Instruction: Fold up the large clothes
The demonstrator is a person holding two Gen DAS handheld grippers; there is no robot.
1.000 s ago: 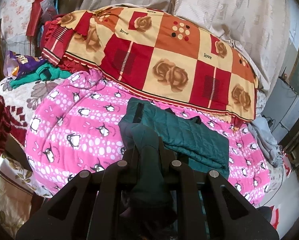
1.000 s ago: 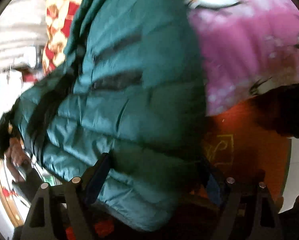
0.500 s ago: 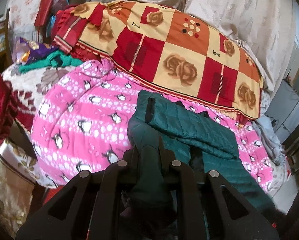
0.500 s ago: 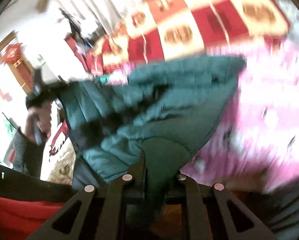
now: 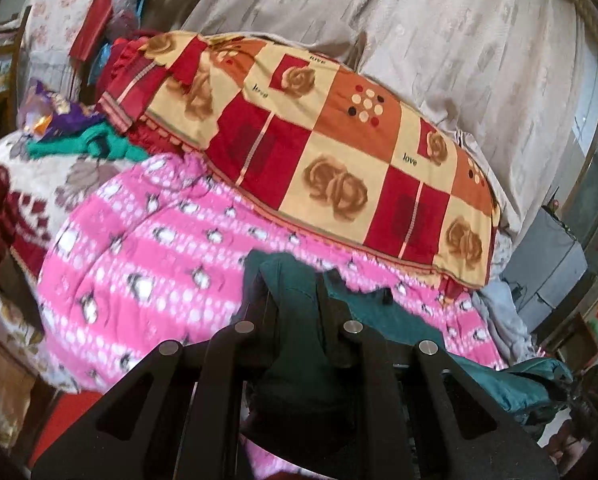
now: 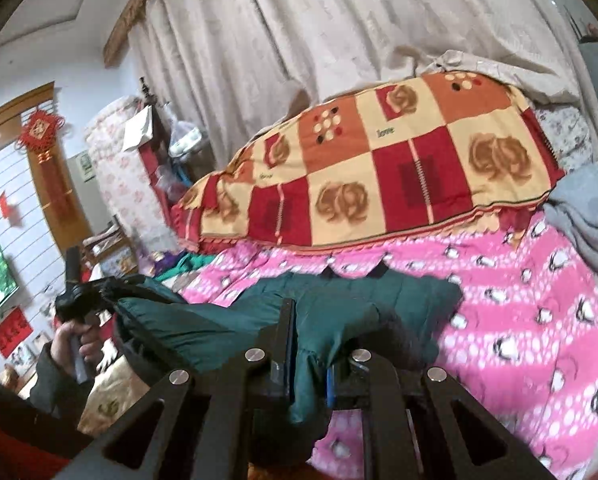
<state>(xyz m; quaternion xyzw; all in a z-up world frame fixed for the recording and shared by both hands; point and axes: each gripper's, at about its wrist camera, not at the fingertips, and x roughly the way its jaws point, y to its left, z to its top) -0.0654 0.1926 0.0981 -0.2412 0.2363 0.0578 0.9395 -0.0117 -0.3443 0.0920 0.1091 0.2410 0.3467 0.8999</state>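
Note:
A dark teal quilted jacket [image 5: 383, 312] hangs stretched between both grippers over the near edge of a bed with a pink penguin-print blanket [image 5: 151, 256]. My left gripper [image 5: 295, 300] is shut on one end of the jacket. My right gripper [image 6: 311, 344] is shut on another part of the jacket [image 6: 363, 304], with fabric bunched between the fingers. The left gripper [image 6: 79, 292], held in a hand, shows at the left of the right wrist view.
A red, orange and cream checked quilt [image 5: 339, 148] lies folded at the back of the bed against beige curtains [image 5: 439, 24]. Green and purple clothes [image 5: 79, 136] sit at the left. A grey garment [image 6: 591, 216] lies at the bed's right end.
Both grippers pulled back and up, lifting the jacket off the blanket and spreading it between them. The right wrist view swung from close on the jacket to facing the bed.

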